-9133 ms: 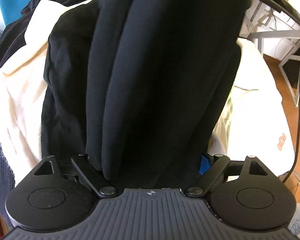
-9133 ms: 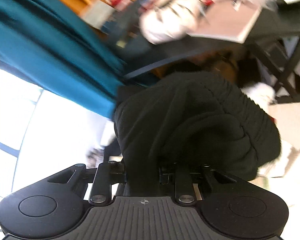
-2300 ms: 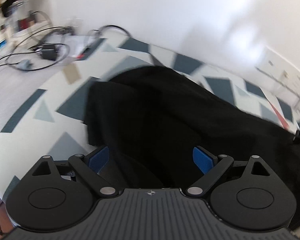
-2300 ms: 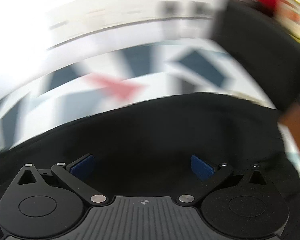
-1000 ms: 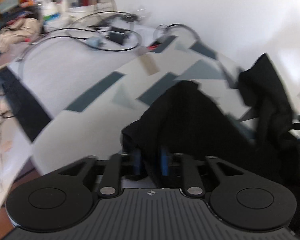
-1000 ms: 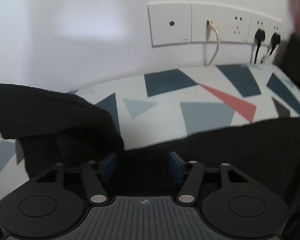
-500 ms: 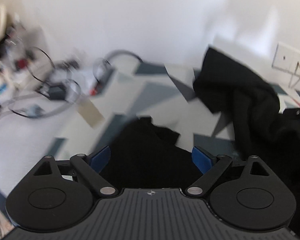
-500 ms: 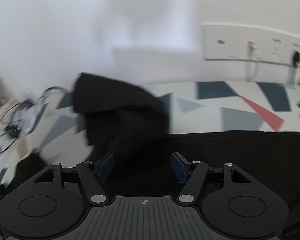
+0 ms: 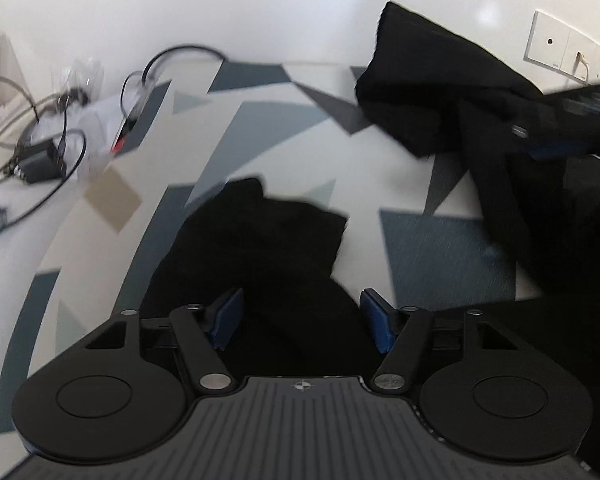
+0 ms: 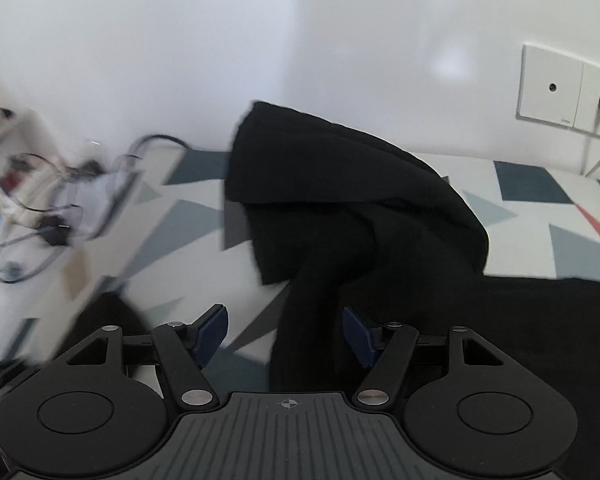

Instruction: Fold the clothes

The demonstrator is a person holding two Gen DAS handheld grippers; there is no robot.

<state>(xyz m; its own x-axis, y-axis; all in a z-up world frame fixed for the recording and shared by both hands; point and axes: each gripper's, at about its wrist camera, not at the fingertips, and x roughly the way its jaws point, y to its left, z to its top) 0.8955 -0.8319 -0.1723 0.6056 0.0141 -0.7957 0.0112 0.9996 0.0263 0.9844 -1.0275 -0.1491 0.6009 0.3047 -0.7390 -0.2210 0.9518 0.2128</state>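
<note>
Two grippers work over one black garment [image 9: 259, 240] that lies on a table covering [image 9: 259, 120] printed with grey and blue triangles. At the far left, cables and a small adapter [image 9: 39, 160] sit near the wall, well clear of the cloth. Moving right, one end of the garment lies flat and low on the covering, directly ahead of the left gripper [image 9: 302, 316]. That gripper stands with its blue pads spread wide; dark cloth lies between and below them, but neither pad presses on it, so it grasps nothing. Further right, another part of the garment [image 10: 340, 200] stands bunched and raised, apparently leaning toward the wall. The right gripper [image 10: 285, 332] is likewise parted; a hanging strip of cloth passes between its pads without being pinched. A socket plate [image 10: 550, 88] is fixed on the wall at the far right. By my judgement the folding is not finished: the garment lies crumpled and uneven, with no neat edges or stacked layers visible. Flattening and squaring appear outstanding.
</note>
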